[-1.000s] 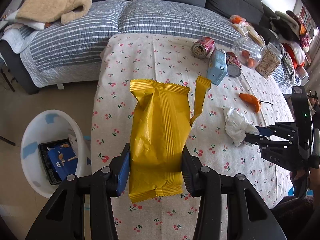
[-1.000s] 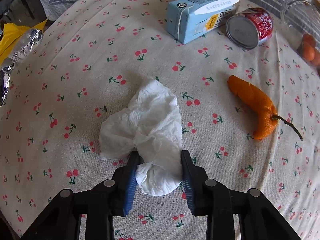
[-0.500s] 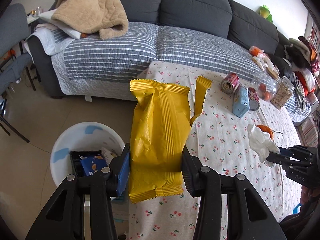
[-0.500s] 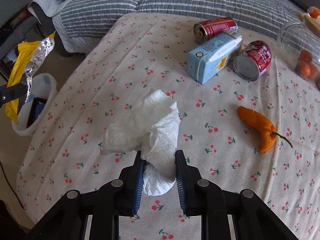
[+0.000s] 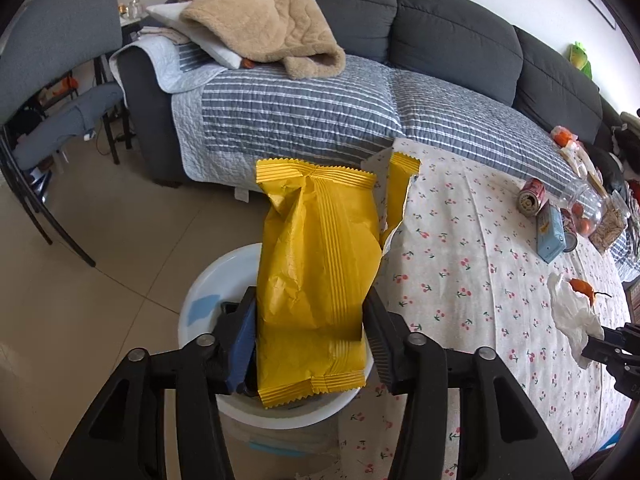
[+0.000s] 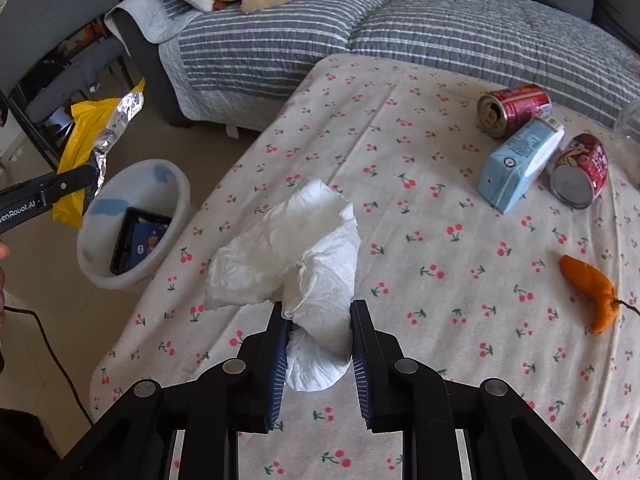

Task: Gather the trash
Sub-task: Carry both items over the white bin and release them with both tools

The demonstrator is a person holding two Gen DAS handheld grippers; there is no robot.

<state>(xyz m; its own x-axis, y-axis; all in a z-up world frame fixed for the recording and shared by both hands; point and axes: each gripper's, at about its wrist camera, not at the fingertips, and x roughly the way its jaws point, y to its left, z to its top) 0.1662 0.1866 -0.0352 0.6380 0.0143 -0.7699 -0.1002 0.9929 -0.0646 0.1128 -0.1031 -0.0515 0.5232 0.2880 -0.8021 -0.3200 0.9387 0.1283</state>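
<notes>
Evidently for disposal, the left tongs (image 5: pixel 310 344), jaws just widening, hold the yellow wrapper (image 5: pixel 316 280) over the white bin (image 6: pixel 176 196), apparently loosely. Right tongs (image 6: pixel 318 344) stay clamped on the crumpled tissue (image 6: pixel 296 256) above the table (image 6: pixel 440 280), next for binning.

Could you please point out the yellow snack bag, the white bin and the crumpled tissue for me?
yellow snack bag (image 5: pixel 316 280): left wrist view, middle of its front.
white bin (image 6: pixel 182 184): right wrist view, far rim.
crumpled tissue (image 6: pixel 296 252): right wrist view, upper folds.

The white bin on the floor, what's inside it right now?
In the white bin lies a black tray with a blue snack packet in it. The bin's near wall hides the rest of the bottom, so anything else there can't be seen.
</notes>
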